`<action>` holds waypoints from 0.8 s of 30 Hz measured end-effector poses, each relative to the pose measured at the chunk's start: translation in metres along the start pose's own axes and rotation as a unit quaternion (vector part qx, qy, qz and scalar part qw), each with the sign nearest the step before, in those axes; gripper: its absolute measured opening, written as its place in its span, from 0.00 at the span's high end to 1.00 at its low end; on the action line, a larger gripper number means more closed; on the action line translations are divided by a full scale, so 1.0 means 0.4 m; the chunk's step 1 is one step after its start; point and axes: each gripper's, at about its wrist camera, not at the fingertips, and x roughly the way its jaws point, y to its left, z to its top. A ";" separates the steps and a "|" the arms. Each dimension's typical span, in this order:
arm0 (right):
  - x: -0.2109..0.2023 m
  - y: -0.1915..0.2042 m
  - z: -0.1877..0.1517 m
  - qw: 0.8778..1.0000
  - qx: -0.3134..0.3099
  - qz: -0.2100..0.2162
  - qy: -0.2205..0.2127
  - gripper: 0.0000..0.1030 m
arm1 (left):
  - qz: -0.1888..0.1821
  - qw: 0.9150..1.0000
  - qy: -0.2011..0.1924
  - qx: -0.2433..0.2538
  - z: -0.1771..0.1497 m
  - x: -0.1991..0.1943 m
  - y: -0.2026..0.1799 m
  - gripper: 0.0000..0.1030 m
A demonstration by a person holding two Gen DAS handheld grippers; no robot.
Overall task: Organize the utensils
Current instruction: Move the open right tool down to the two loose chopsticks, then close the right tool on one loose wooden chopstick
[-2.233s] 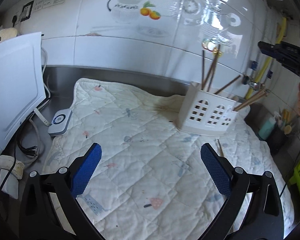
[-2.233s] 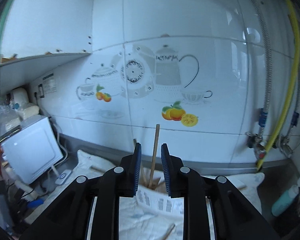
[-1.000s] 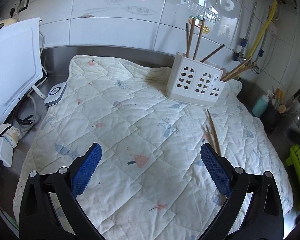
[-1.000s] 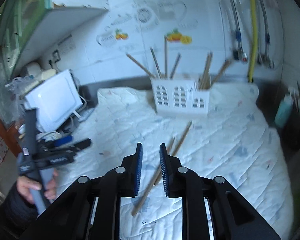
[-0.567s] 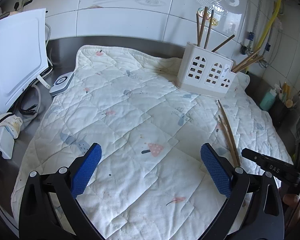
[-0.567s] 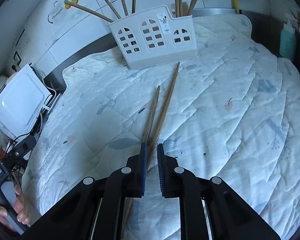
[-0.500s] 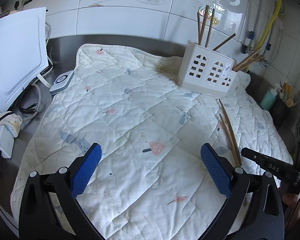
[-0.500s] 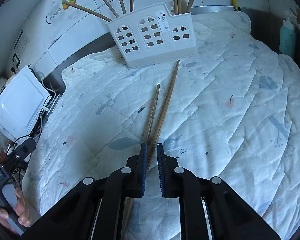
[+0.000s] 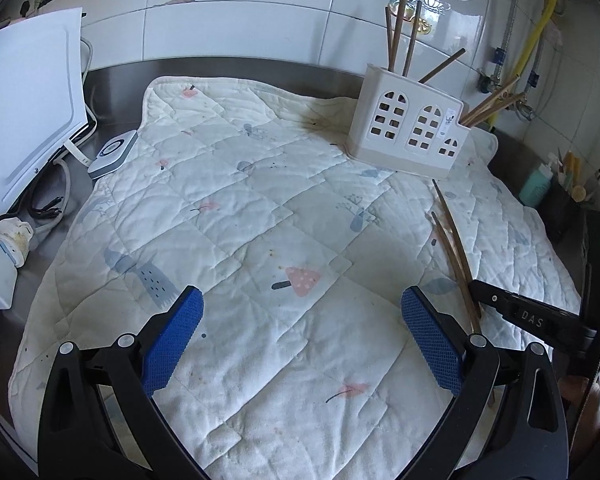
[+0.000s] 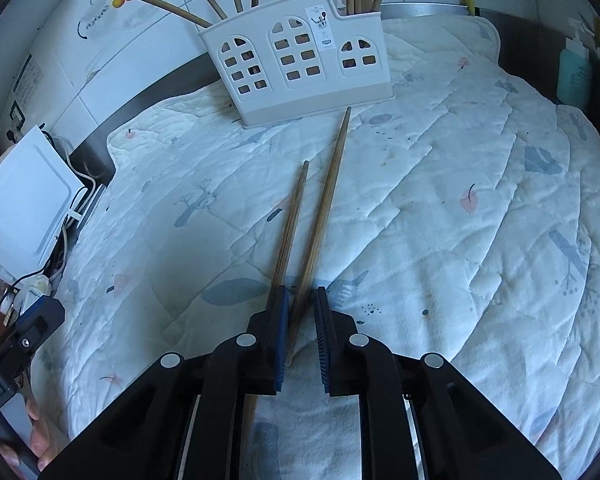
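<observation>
**Two chopsticks on the mat, the right gripper down over one of them**

In the left wrist view, at about 9 o'clock, a white appliance (image 9: pixel 24 92) stands on the steel counter with cables beside it. The quilted mat (image 9: pixel 236 208) fills the middle. The left gripper (image 9: pixel 300 340) hangs above the mat with its jaws wide apart and nothing between them.

At about 1 o'clock stands the white utensil holder (image 9: pixel 410 130), with several chopsticks already upright or leaning inside it. At about 3 o'clock two loose chopsticks (image 9: pixel 452 240) lie on the mat, close together and almost parallel, their far tips pointing toward the holder. The longer one ends just in front of its base.

In the right wrist view the right gripper (image 10: pixel 301 324) is low over the near part of these sticks. Its jaws are nearly closed around the longer chopstick (image 10: pixel 327 200), which runs between the blue pads; the shorter chopstick (image 10: pixel 292 220) passes just outside the left pad. A thin gap seems to remain beside the stick, so I judge the pads are not pressing it yet.

The chopsticks look like thin wood or bamboo: light, stiff, smooth and round, so they can roll or turn in a pinch. The soft mat gives way under them. I think a grip near the thick end, as here, is good, with the stick squarely across the pads.
</observation>
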 end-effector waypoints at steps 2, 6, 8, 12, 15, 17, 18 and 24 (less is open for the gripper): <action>-0.002 -0.003 0.002 1.000 -0.001 -0.003 0.001 0.92 | 0.000 1.000 0.001 0.003 -0.003 0.000 -0.007 0.05; -0.020 0.001 -0.009 0.999 -0.034 -0.036 -0.006 0.93 | 0.000 1.000 0.002 0.005 -0.005 0.001 -0.014 0.05; -0.031 -0.003 -0.019 0.998 -0.049 -0.050 -0.010 0.93 | -0.004 1.000 0.003 0.005 -0.006 0.002 -0.018 0.05; -0.046 -0.020 -0.040 0.996 -0.064 -0.057 -0.013 0.93 | -0.020 1.000 0.007 0.013 -0.014 0.007 -0.043 0.05; -0.048 -0.031 -0.050 0.997 -0.065 -0.047 -0.021 0.93 | -0.029 0.999 0.013 0.023 -0.025 0.011 -0.069 0.05; -0.048 -0.028 -0.053 0.996 -0.071 -0.045 -0.024 0.93 | -0.037 0.999 0.016 0.030 -0.033 0.012 -0.090 0.05; -0.049 -0.027 -0.054 0.996 -0.077 -0.045 -0.026 0.94 | -0.042 0.998 0.018 0.034 -0.036 0.013 -0.099 0.05; -0.087 -0.054 -0.068 0.995 -0.082 -0.043 -0.037 0.94 | -0.081 0.994 0.031 0.061 -0.066 0.013 -0.176 0.06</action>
